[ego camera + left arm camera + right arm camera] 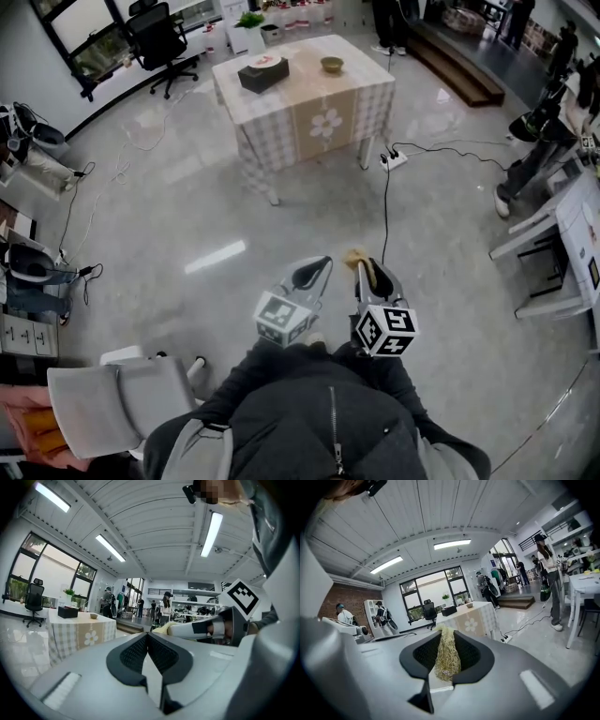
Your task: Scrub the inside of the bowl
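A small tan bowl (pixel 331 65) stands on the cloth-covered table (pixel 281 108), far across the floor from me. In the left gripper view the bowl (pixel 94 616) is tiny, and it shows just as small in the right gripper view (pixel 469 605). Both grippers are held close to my body, pointing toward the table. My left gripper (pixel 315 271) is shut with nothing between its pads (pixel 147 637). My right gripper (pixel 362 266) is shut on a yellowish fibrous scrubber (pixel 447 657), whose tuft (pixel 357 258) sticks out past the tips.
A dark box (pixel 262 73) sits on the table beside the bowl. A power strip with a black cable (pixel 394 159) lies on the glossy floor at the table's right. An office chair (pixel 157 37) stands far left, a grey chair (pixel 112 403) close left, white tables (pixel 572 234) right.
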Motion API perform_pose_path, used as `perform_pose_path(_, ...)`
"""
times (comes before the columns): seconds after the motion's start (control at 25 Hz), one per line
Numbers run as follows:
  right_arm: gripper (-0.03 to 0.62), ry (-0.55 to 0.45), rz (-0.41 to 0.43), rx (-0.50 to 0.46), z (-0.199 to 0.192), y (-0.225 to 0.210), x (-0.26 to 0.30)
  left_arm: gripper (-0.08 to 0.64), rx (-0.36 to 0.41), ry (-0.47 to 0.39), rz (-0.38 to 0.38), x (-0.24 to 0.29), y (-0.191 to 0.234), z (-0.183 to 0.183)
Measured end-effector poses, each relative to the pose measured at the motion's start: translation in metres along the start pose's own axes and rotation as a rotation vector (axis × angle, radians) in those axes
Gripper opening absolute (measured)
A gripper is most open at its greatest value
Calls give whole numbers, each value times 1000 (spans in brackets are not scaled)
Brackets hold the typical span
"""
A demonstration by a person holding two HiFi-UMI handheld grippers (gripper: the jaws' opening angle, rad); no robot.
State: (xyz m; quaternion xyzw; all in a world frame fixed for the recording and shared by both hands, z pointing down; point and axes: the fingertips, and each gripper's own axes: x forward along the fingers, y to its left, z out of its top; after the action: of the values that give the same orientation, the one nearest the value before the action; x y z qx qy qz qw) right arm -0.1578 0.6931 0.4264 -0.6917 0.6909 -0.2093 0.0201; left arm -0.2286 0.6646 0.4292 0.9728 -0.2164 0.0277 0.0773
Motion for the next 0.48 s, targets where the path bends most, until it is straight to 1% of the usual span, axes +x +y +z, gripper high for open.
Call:
perform_pose_path(0.24, 71, 6, -23, -14, 7, -6, 17, 11, -17, 1, -12, 12, 15, -2)
perform_pose_path(0.4, 71, 21, -24, -24, 11, -8, 31, 11, -32, -6, 3, 20, 25, 2)
perform_pose_path(0.48, 71, 24, -25, -28, 14, -10, 41, 11, -43, -10, 11, 27, 32, 11)
